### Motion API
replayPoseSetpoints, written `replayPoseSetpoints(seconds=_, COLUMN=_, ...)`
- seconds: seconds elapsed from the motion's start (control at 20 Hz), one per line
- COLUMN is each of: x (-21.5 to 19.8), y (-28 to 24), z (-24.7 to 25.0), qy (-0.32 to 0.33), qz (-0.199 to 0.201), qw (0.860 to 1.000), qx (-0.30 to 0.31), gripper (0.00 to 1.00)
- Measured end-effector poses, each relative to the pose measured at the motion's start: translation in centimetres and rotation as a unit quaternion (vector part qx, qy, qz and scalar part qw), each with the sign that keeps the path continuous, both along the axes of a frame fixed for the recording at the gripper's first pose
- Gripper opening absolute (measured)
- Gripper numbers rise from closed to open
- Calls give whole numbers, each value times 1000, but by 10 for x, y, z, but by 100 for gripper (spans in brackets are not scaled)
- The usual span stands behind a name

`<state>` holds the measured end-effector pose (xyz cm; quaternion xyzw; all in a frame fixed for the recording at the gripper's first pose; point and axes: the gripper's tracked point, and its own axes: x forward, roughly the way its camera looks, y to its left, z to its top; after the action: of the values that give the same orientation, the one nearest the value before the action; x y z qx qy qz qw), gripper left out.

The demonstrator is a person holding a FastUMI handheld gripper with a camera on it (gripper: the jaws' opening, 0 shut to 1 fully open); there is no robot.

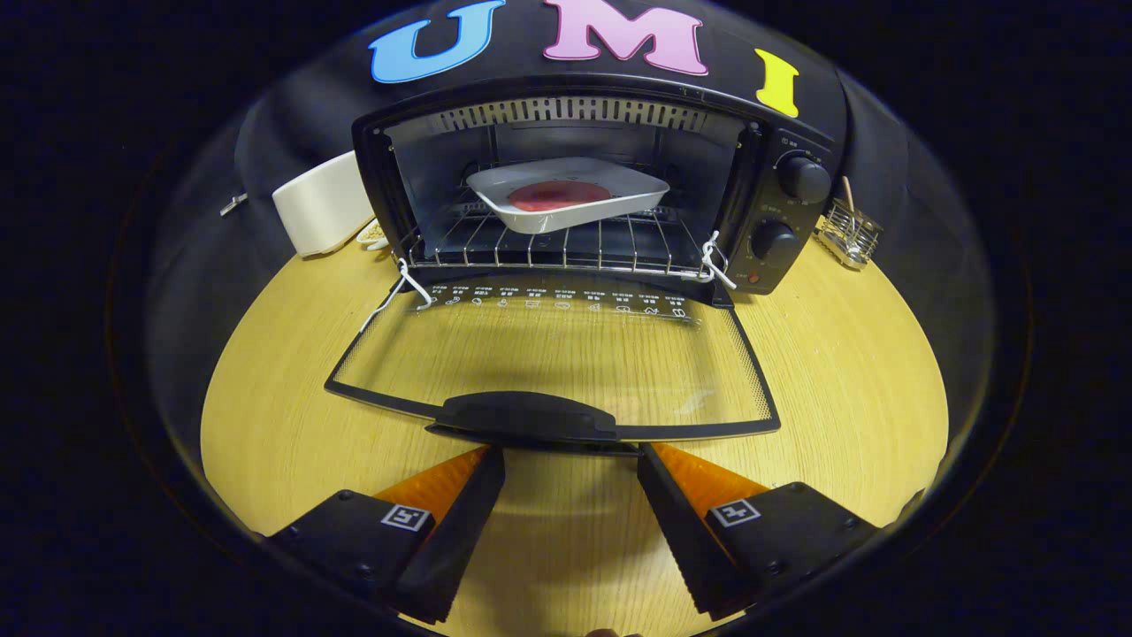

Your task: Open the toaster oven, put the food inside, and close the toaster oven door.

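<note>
Progress: oven (584,186) stands open and the food (559,195) is already inside; judging by this, only closing the door (557,354) is left
Food: a red round piece in a white dish (566,205), which sits on the wire rack (548,243) in the middle of the oven cavity
Dish axis: long axis runs roughly across the oven mouth, skewed a little, with one corner toward the opening
Door: folded fully down, lying near flat over the bench (840,380), hinge at the oven, handle (526,416) on the free edge toward the fingers
Door axis: long side runs parallel to the oven front; the handle follows that line
Hand-held gripper (570,469): fingers spread apart, grasping nothing; tips just short of the handle, one to each side of its right end
Next, as I judge it: get under the handle edge and swing the door up
Risk: the thin edge may slip off the fingers
</note>
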<state>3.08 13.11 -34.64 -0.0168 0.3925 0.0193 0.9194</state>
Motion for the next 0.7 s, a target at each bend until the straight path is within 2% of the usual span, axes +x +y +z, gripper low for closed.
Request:
replayPoseSetpoints(seconds=0.2, x=1, y=1, z=17, qy=-18, qz=26, qw=999, qx=-14, gripper=98)
replayPoseSetpoints(seconds=0.4, x=6, y=3, z=57, qy=-60, qz=45, qw=997, qx=-1, gripper=98)
replayPoseSetpoints(seconds=0.7, x=59, y=3, z=148, qy=-156, qz=41, qw=987, qx=27, gripper=99)
